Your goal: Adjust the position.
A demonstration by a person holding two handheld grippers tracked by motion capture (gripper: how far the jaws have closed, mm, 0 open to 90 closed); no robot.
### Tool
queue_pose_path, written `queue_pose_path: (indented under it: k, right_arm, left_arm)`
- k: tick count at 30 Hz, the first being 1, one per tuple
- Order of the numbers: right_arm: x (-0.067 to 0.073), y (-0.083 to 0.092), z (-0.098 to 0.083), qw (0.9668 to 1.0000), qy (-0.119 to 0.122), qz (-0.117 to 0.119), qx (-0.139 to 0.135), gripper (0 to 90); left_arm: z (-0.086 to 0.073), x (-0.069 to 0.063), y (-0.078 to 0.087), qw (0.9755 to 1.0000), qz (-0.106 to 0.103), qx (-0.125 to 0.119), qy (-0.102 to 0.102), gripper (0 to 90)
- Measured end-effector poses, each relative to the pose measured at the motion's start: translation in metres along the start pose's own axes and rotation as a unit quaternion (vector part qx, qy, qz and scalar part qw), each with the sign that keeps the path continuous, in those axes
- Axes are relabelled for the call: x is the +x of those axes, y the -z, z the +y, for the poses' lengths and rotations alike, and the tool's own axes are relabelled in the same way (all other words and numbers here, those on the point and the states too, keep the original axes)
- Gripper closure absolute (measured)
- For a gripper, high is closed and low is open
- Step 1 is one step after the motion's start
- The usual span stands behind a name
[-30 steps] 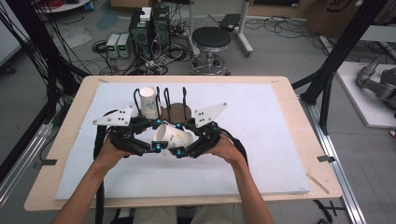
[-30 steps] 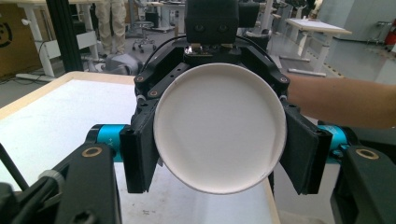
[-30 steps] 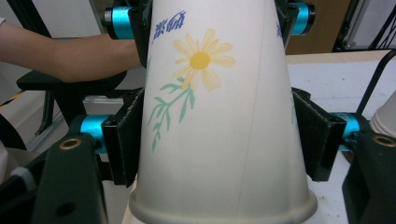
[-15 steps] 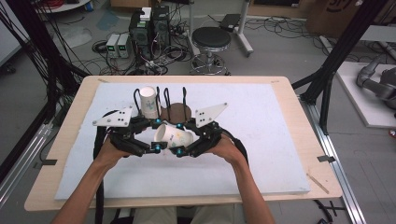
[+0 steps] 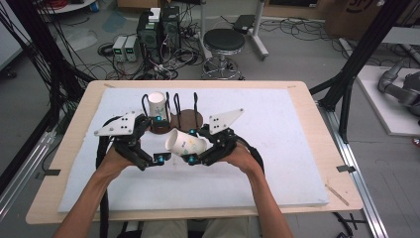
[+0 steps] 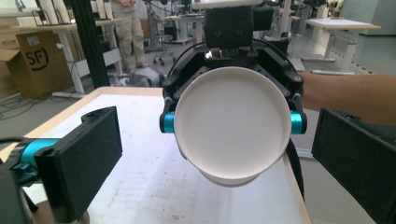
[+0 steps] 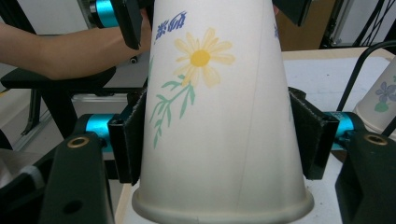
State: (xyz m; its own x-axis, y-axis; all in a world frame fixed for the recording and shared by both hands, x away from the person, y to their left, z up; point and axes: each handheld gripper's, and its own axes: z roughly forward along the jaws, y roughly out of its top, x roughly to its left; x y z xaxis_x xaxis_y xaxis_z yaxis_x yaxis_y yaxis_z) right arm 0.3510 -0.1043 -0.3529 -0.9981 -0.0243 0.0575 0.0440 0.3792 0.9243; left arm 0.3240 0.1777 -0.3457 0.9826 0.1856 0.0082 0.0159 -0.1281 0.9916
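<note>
Paper cup [image 5: 185, 145] held on its side above the white mat [image 5: 277, 148], between both grippers.

Right gripper [image 5: 200, 149] clamped on its flowered wall; left gripper [image 5: 157, 140] spread wide, holding nothing, facing the cup's base; second cup [image 5: 157, 105] upright in wire rack [image 5: 179, 111] behind.
</note>
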Motion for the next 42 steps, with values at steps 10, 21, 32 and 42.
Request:
queue_pose_path:
  k: [10, 21, 32, 42]
  right_arm:
    - [0.001, 0.003, 0.003, 0.9989, -0.005, -0.024, 0.04, 31.9]
    - [0.001, 0.0, 0.016, 0.9936, 0.009, -0.027, 0.11, 31.7]
    - [0.002, -0.006, 0.029, 0.9792, 0.022, -0.042, 0.197, 31.7]
    - [0.007, -0.007, 0.043, 0.9593, 0.035, -0.057, 0.274, 31.7]
  left_arm:
    - [0.003, -0.001, 0.008, 0.9979, -0.003, 0.064, 0.01, 1.8]
    - [0.013, 0.001, 0.006, 0.9796, -0.014, 0.201, 0.005, 1.8]
    - [0.015, 0.004, 0.001, 0.9578, -0.007, 0.287, -0.01, 1.8]
    - [0.011, 0.008, -0.001, 0.9498, -0.005, 0.313, -0.005, 1.8]
